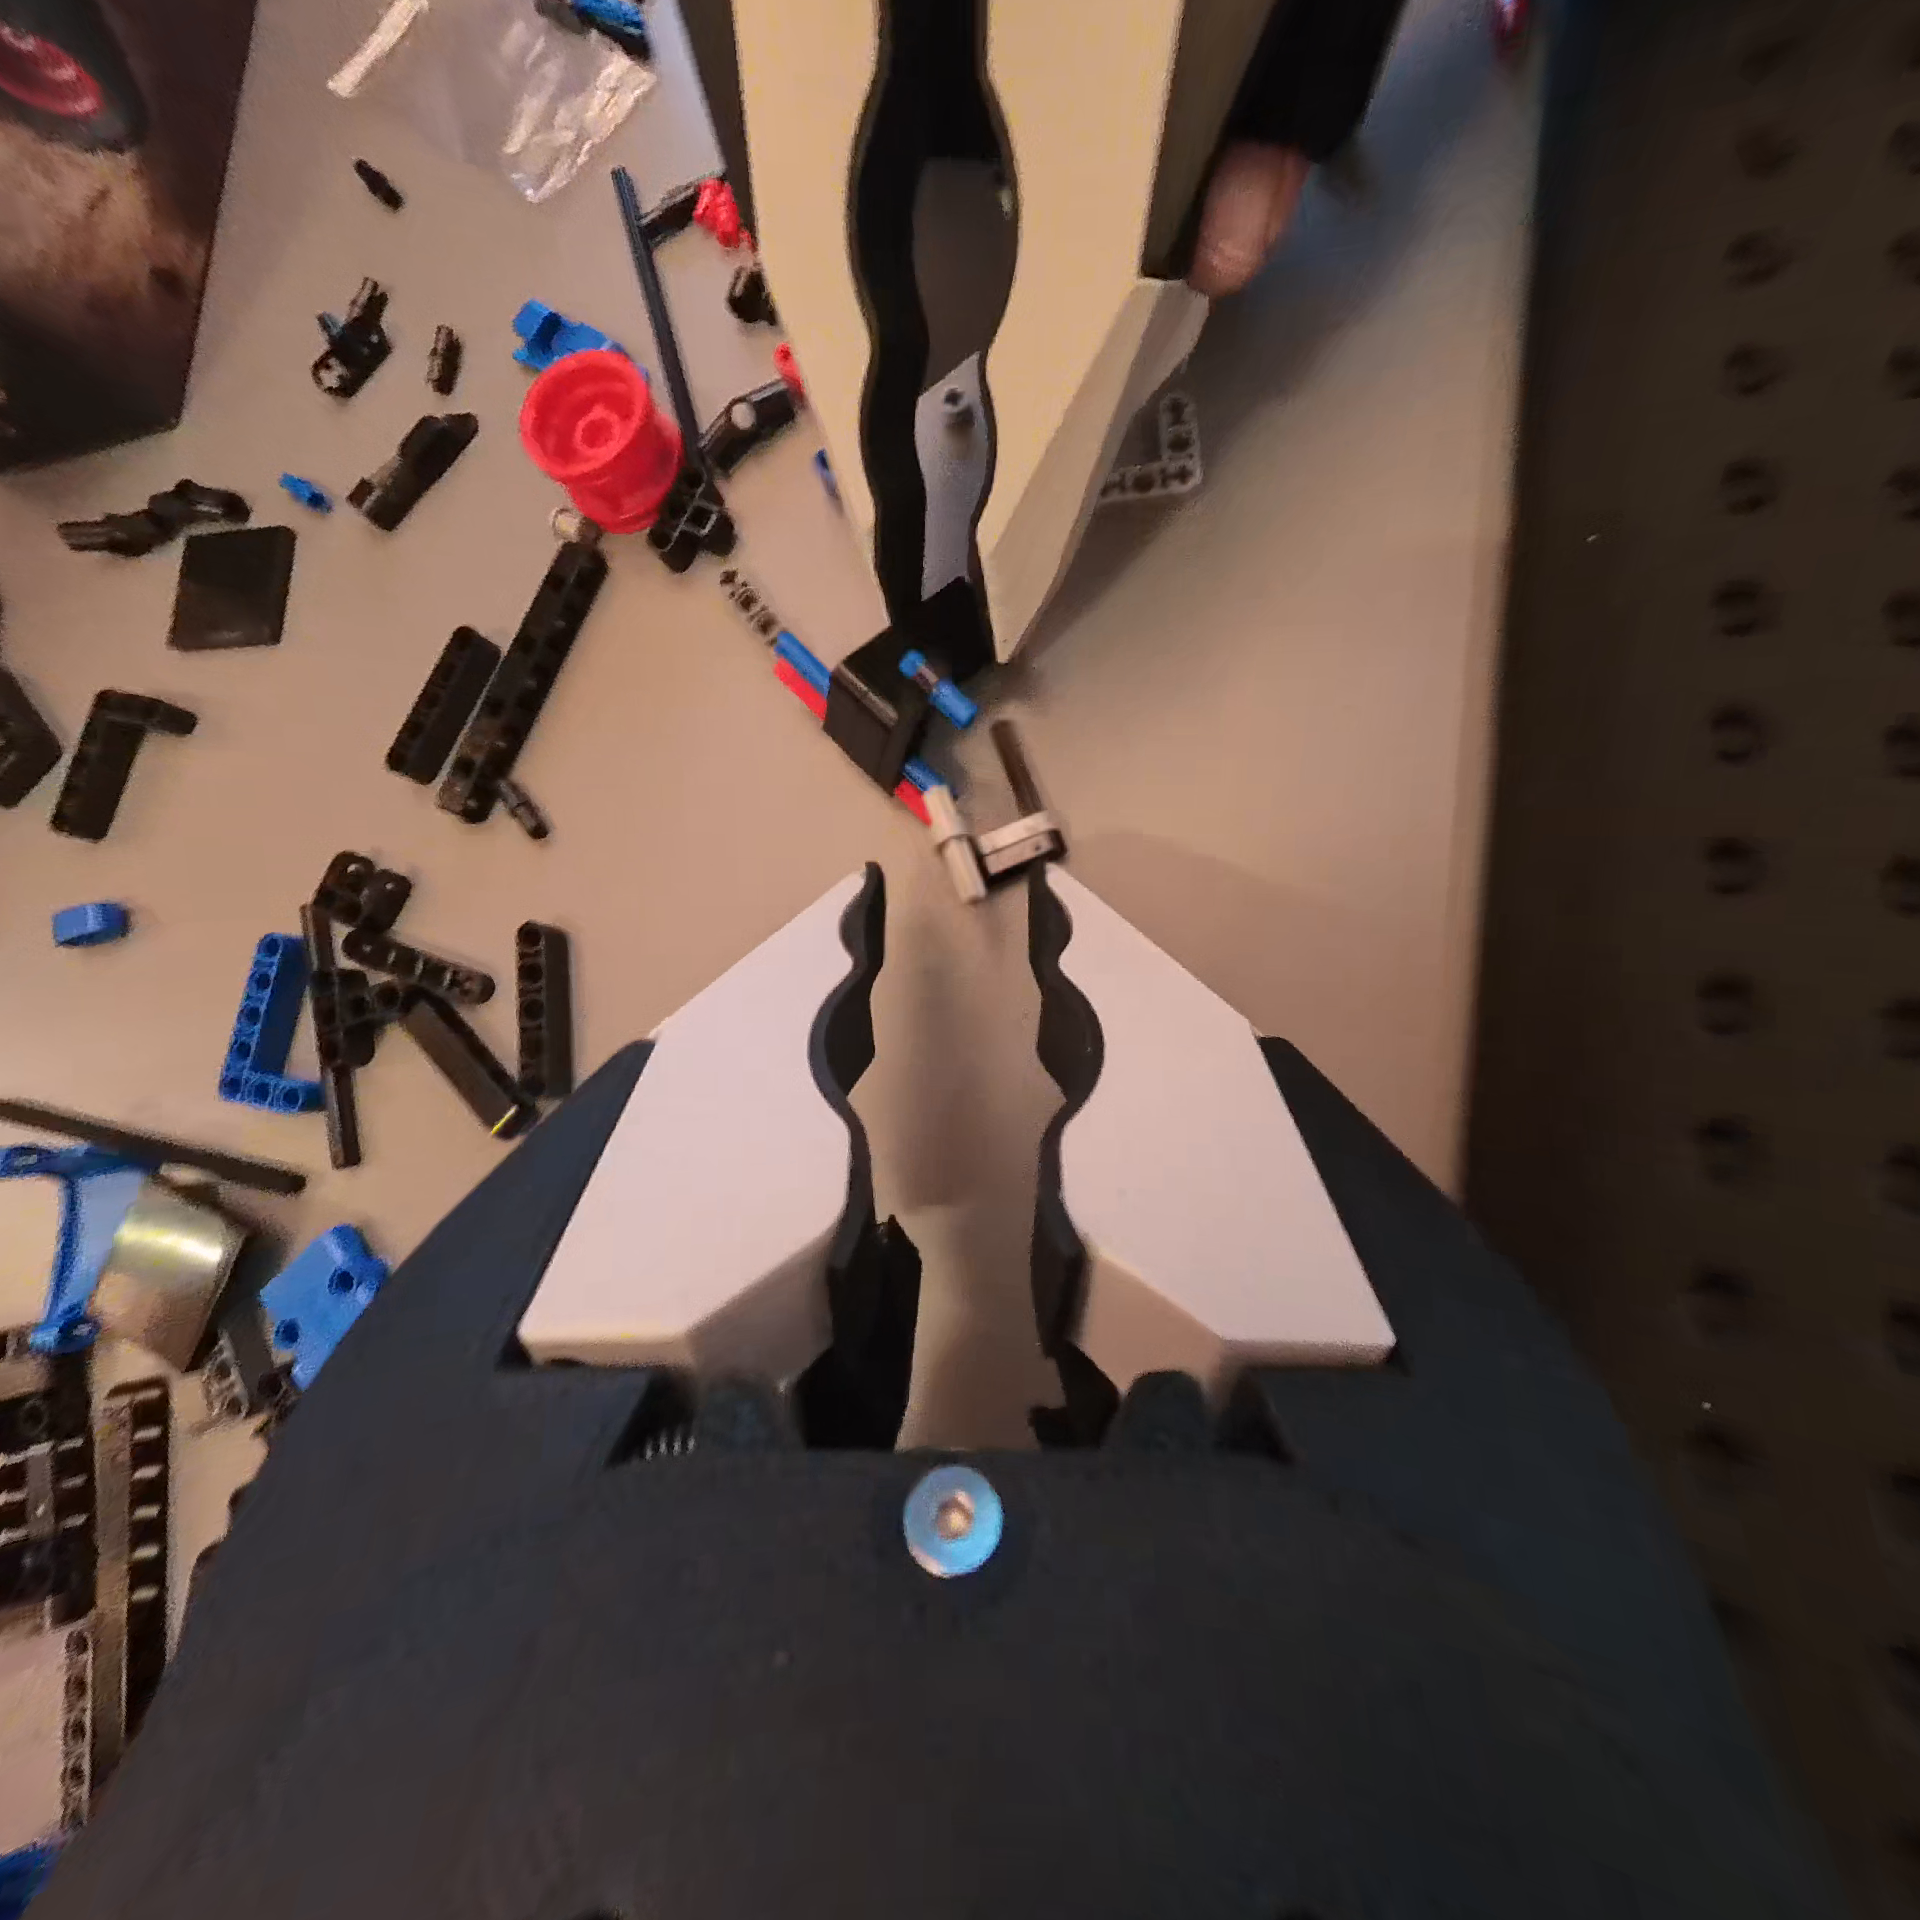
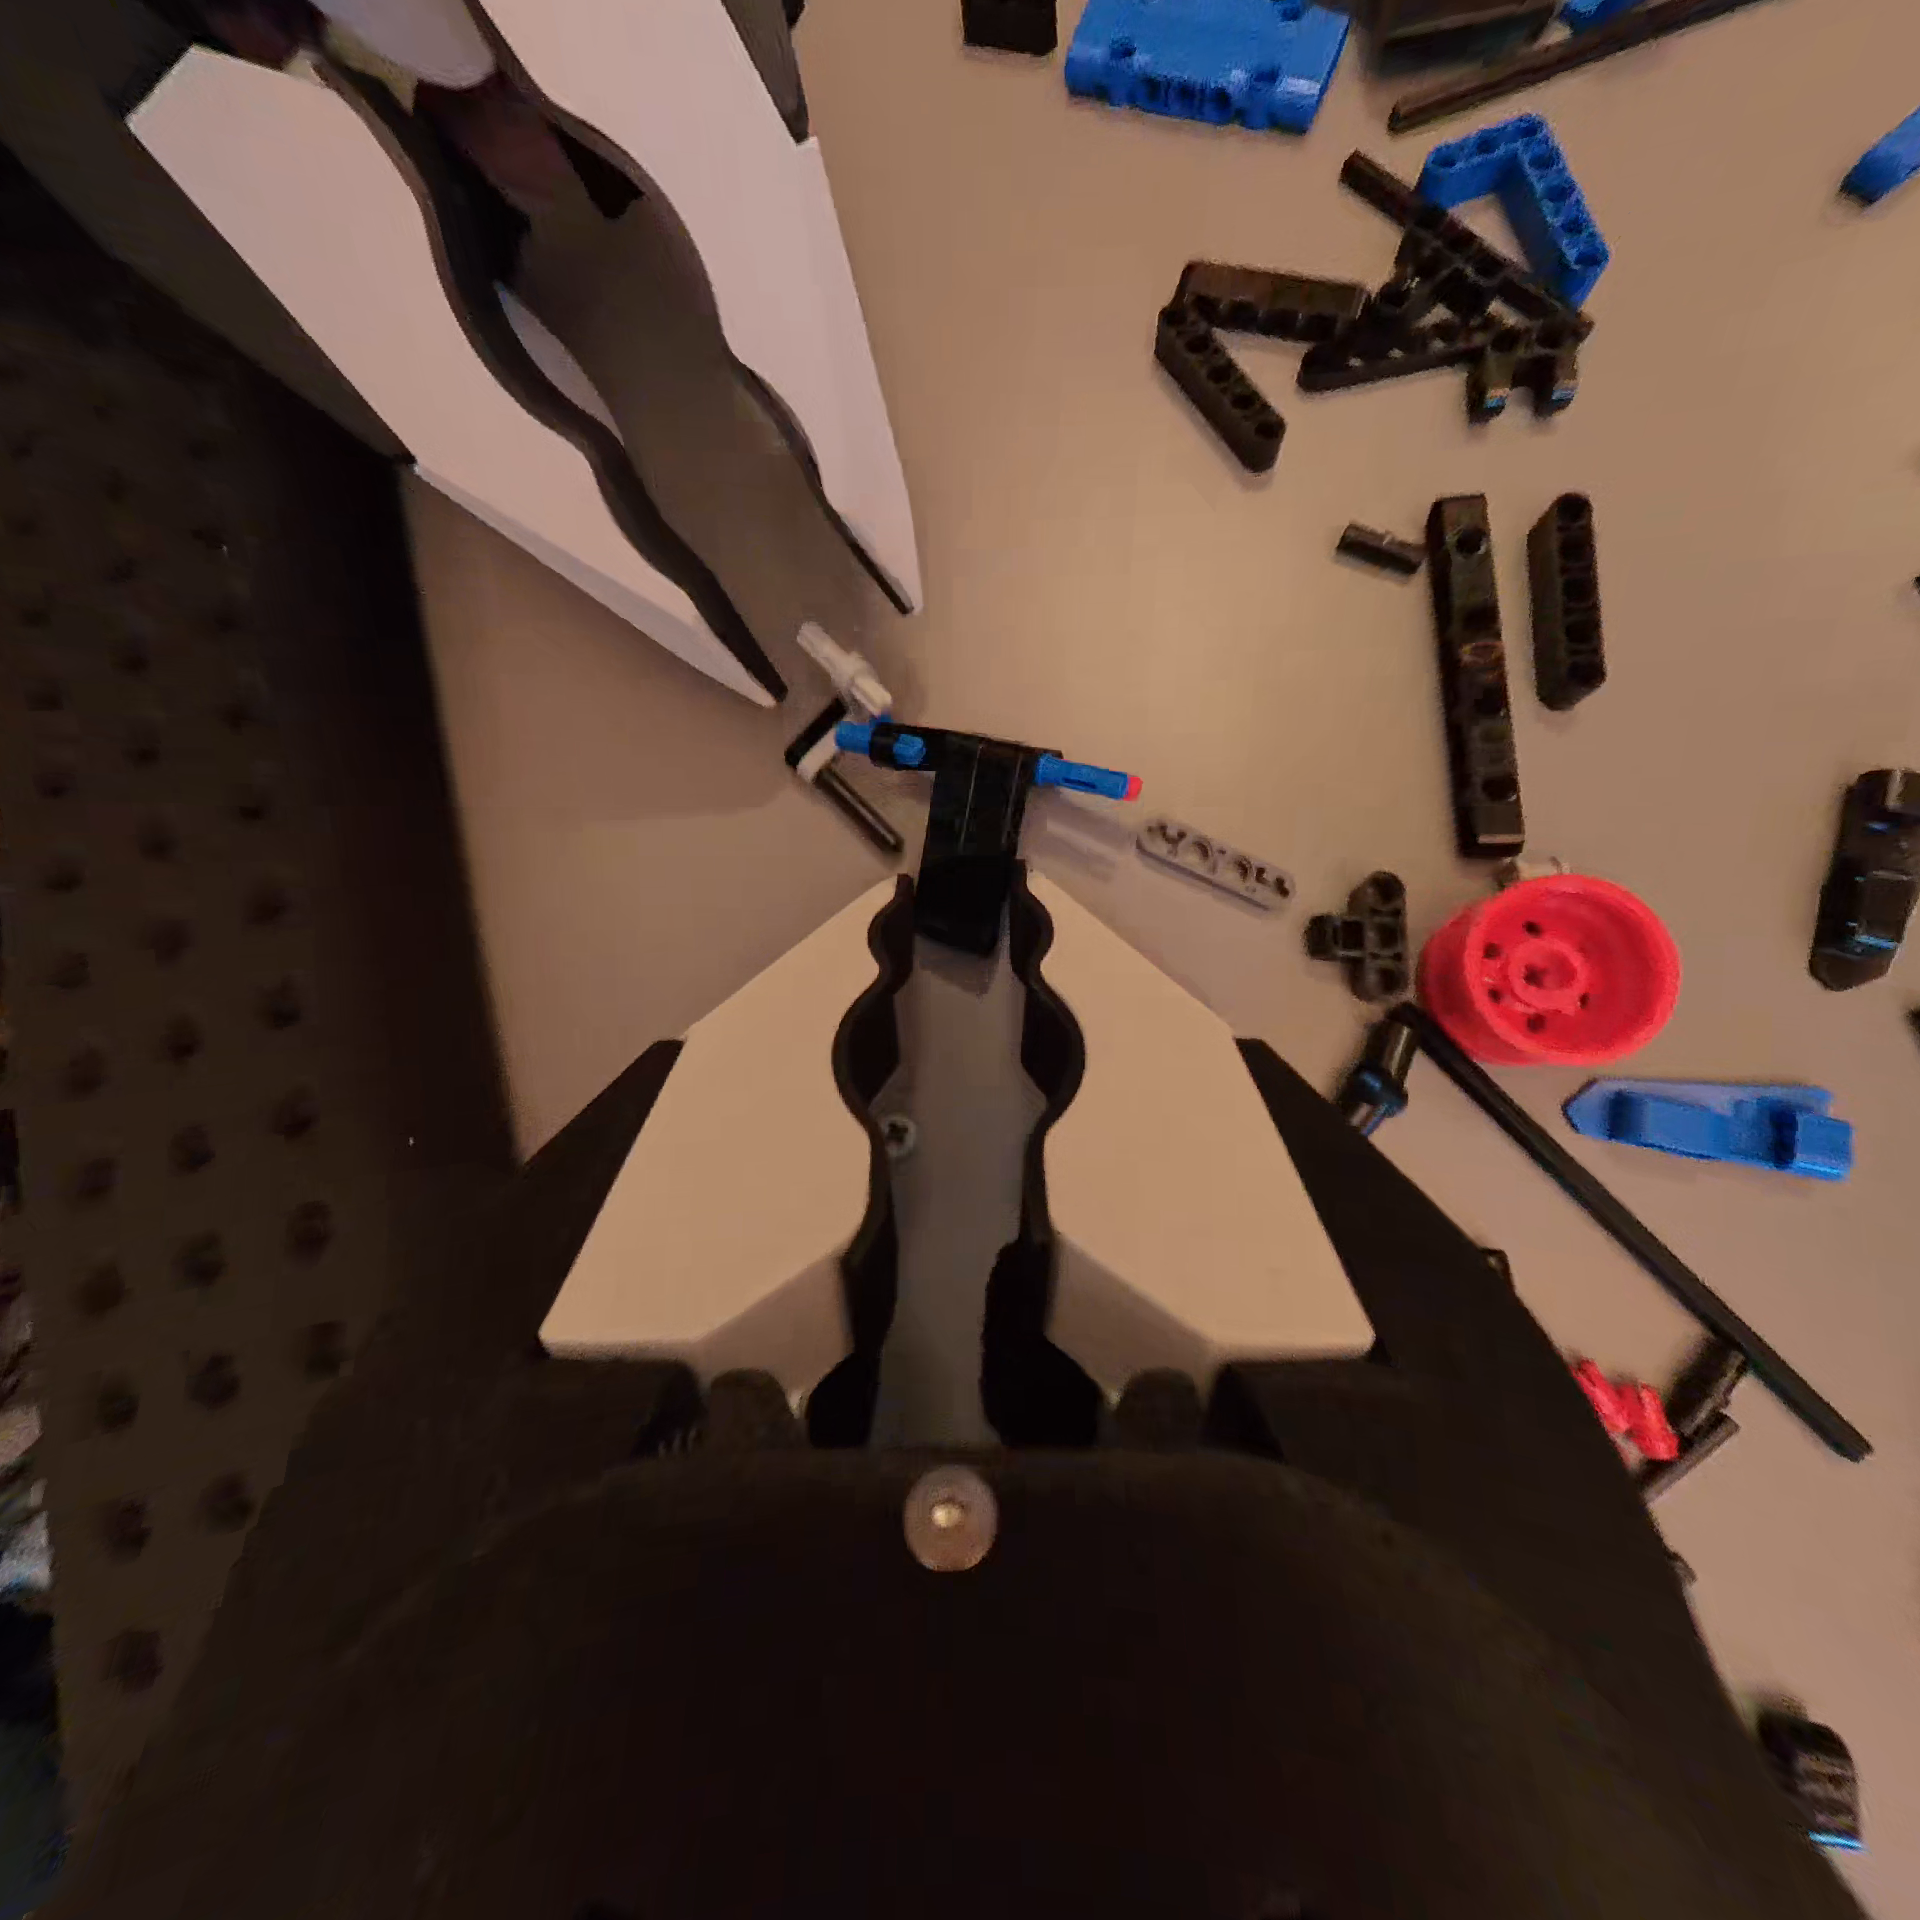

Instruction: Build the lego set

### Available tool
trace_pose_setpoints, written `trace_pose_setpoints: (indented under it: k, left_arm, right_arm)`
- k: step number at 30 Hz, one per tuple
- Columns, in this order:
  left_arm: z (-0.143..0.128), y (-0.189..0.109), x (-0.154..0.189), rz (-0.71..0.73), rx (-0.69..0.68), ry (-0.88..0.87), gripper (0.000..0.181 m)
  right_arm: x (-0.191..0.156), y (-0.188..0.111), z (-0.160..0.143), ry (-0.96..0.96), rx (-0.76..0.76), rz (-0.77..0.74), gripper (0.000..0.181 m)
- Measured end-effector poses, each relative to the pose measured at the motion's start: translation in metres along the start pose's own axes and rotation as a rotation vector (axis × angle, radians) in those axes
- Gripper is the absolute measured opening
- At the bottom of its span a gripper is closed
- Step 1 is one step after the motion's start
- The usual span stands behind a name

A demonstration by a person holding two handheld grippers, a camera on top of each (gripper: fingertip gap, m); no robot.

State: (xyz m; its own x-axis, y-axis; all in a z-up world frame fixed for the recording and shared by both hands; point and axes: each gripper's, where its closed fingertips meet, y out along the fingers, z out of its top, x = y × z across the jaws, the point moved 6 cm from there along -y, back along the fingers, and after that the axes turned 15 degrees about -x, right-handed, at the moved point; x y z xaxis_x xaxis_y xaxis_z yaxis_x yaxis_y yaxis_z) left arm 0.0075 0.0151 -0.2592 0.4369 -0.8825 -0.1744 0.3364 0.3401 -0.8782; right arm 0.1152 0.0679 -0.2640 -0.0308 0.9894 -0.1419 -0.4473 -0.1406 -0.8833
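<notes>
In the right wrist view my right gripper (image 2: pixel 964 894) is shut on a small black Lego piece (image 2: pixel 971 821) with blue pins sticking out both sides, one tipped red. The left wrist view shows that gripper (image 1: pixel 940 623) coming in from the top with the same piece (image 1: pixel 883 696). My left gripper (image 1: pixel 956 883) is open and empty. Just past its tips, a small grey pin joined to a black connector and dark axle (image 1: pixel 1003 831) lies on the table. The right wrist view shows the left gripper (image 2: pixel 842 649) at upper left, over that small part (image 2: pixel 844 665).
Loose parts cover the tan table: a red wheel (image 1: pixel 603 442) (image 2: pixel 1548 971), black beams (image 1: pixel 520 686), a blue L-beam (image 1: pixel 265 1029), a long black axle (image 2: pixel 1631 1226), a grey thin beam (image 2: pixel 1216 862). A dark pegboard (image 1: pixel 1714 935) borders the table. A box (image 1: pixel 83 208) stands far left. From the right gripper's tips to the red wheel (image 1: pixel 603 442) is close to 8 cm. Seen from the right wrist view (image 2: pixel 1523 954) as well.
</notes>
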Motion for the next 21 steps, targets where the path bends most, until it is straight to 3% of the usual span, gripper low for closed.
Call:
trace_pose_setpoints:
  k: [3,6,9,11,13,17,21]
  left_arm:
    - [0.001,-0.010,-0.001,0.029,0.050,-0.011,0.028]
    - [0.009,-0.023,-0.004,0.120,0.112,-0.013,0.032]
    - [0.009,-0.024,-0.006,0.187,0.088,-0.048,0.024]
    - [0.004,-0.022,-0.011,0.213,0.075,-0.100,0.014]
    - [-0.003,-0.026,-0.018,0.257,0.072,-0.128,0.015]
    - [-0.011,-0.024,-0.024,0.166,0.092,-0.204,0.024]
    - [-0.012,-0.024,-0.019,0.105,0.089,-0.193,0.026]
  right_arm:
    - [-0.003,-0.007,0.012,-0.018,0.039,-0.083,0.016]
    - [-0.010,-0.015,0.029,-0.117,0.044,-0.262,0.016]
    - [-0.023,-0.016,0.044,-0.203,0.043,-0.367,0.015]
    - [-0.028,-0.018,0.051,-0.228,0.069,-0.374,0.005]
    - [-0.026,-0.018,0.052,-0.231,0.061,-0.359,0.005]
    - [-0.019,-0.022,0.047,-0.214,0.076,-0.304,0.005]
    - [-0.014,-0.024,0.043,-0.172,0.083,-0.205,0.021]
